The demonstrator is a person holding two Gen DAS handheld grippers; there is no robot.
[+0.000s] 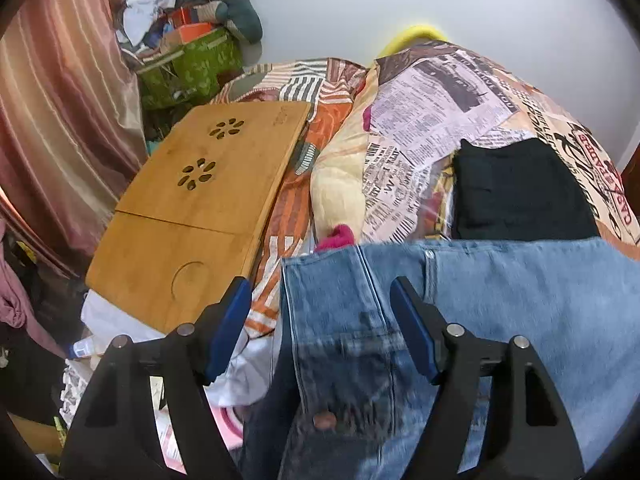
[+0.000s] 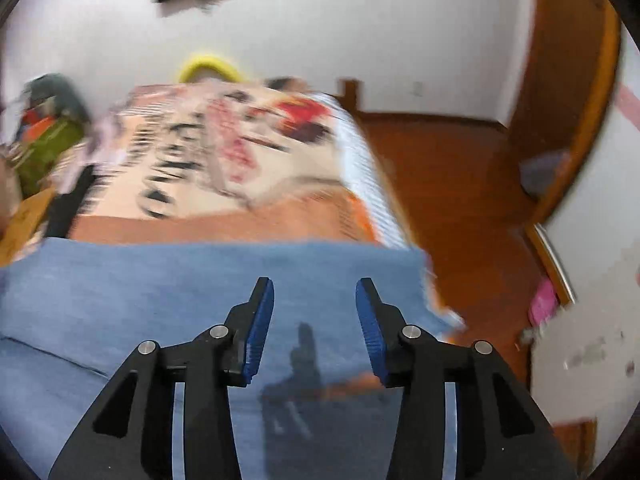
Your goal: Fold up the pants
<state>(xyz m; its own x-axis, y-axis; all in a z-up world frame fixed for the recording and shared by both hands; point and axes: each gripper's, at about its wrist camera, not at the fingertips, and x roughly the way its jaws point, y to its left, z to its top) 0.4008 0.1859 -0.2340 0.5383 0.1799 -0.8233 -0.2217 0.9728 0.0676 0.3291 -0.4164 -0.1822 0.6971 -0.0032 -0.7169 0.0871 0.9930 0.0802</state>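
Light blue jeans (image 1: 520, 300) lie across the near part of the bed, with the waistband and a copper button (image 1: 325, 420) towards the camera in the left wrist view. My left gripper (image 1: 320, 284) hovers over that waistband end, jaws wide apart and pads off the denim. In the blurred right wrist view the jeans (image 2: 120, 288) spread flat to the bed's right edge. My right gripper (image 2: 314, 282) stands open above them, casting its shadow on the cloth, with nothing gripped.
A folded black garment (image 1: 520, 188) rests on the newspaper-print bedcover (image 1: 420, 120) just beyond the jeans. A bamboo lap tray (image 1: 200, 208) lies at the left, a green bag (image 1: 192, 68) and clutter behind it. Wooden floor (image 2: 460, 184) lies to the right of the bed.
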